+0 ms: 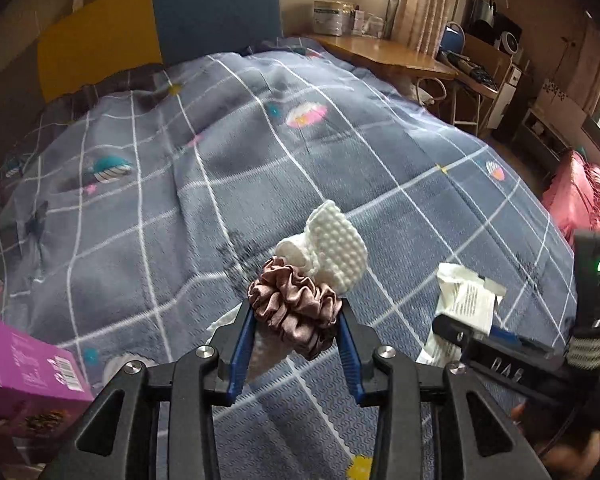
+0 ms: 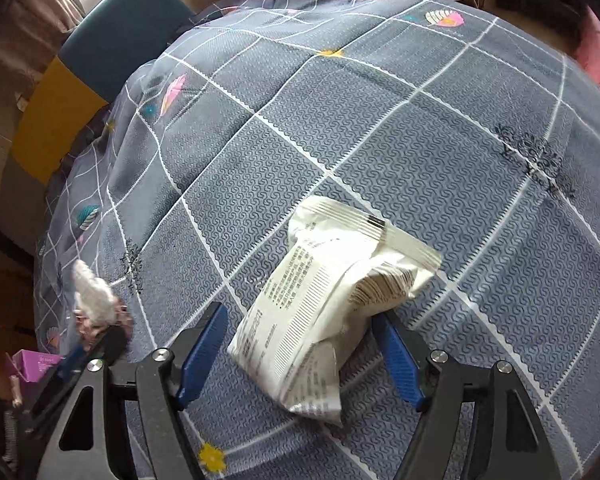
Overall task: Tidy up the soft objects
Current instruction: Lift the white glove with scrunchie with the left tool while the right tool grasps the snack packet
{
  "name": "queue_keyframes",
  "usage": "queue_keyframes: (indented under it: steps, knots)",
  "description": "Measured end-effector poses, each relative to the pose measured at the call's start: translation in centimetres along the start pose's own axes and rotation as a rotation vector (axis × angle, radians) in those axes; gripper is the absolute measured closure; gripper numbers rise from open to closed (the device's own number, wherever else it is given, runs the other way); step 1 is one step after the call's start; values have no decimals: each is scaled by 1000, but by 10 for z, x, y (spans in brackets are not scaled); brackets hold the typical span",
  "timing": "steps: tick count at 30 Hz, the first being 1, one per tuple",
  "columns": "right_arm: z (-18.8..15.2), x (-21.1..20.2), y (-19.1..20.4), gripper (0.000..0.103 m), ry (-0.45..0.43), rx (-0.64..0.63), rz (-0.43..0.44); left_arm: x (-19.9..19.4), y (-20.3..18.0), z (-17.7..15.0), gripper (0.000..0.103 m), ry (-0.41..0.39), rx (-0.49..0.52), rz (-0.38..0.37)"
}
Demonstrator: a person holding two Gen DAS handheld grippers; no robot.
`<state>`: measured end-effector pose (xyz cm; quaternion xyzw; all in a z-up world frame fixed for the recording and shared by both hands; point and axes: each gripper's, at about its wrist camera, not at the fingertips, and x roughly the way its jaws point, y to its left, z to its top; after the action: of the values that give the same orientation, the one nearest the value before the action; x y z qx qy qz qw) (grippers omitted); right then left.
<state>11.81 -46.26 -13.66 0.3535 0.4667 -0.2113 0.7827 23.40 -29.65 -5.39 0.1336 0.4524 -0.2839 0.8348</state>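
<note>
Blue-padded fingers (image 1: pixel 244 344) of the left gripper (image 1: pixel 296 320) pinch a dusty-pink scrunchie (image 1: pixel 294 304), lifted above a bed's grey checked quilt (image 1: pixel 220 184), with a white knitted piece (image 1: pixel 336 248) right behind it. The right gripper (image 2: pixel 300 320) has its fingers (image 2: pixel 204 344) spread around a crumpled white packet (image 2: pixel 324 300) lying on the quilt; the right pad is at its edge, the left pad stands clear. A purple box (image 1: pixel 20 364) sits at the left edge.
</note>
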Motion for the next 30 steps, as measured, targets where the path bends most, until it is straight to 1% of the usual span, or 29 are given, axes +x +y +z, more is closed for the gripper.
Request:
queue_keyframes:
  steps: [1,2,4,7,10,12,14,19,23,30]
  knots:
    - [-1,1,3,33,-11,-28,-18,-10,10,13,64,-30,-17,21]
    - [-1,1,7,39,-26,-68,-37,-19,19,23,64,-51,-34,36]
    - [-2,2,14,46,-34,-130,-42,-40,46,44,64,-93,-88,69]
    - [-5,4,24,49,-48,-207,-60,-70,91,61,64,-142,-168,133]
    - [-8,8,32,50,-39,-259,-40,-96,137,60,64,-165,-243,210]
    - [-10,8,34,49,-38,-271,-39,-111,167,50,64,-170,-296,259]
    - [-9,11,33,49,-30,-265,-26,-126,196,35,64,-173,-365,283]
    - [-9,13,35,48,-35,-273,-28,-171,240,-20,64,-213,-453,333]
    - [-12,15,40,48,-48,-301,-47,-195,257,-67,64,-222,-484,346]
    - [-14,15,42,47,-58,-325,-52,-213,266,-136,64,-232,-544,344]
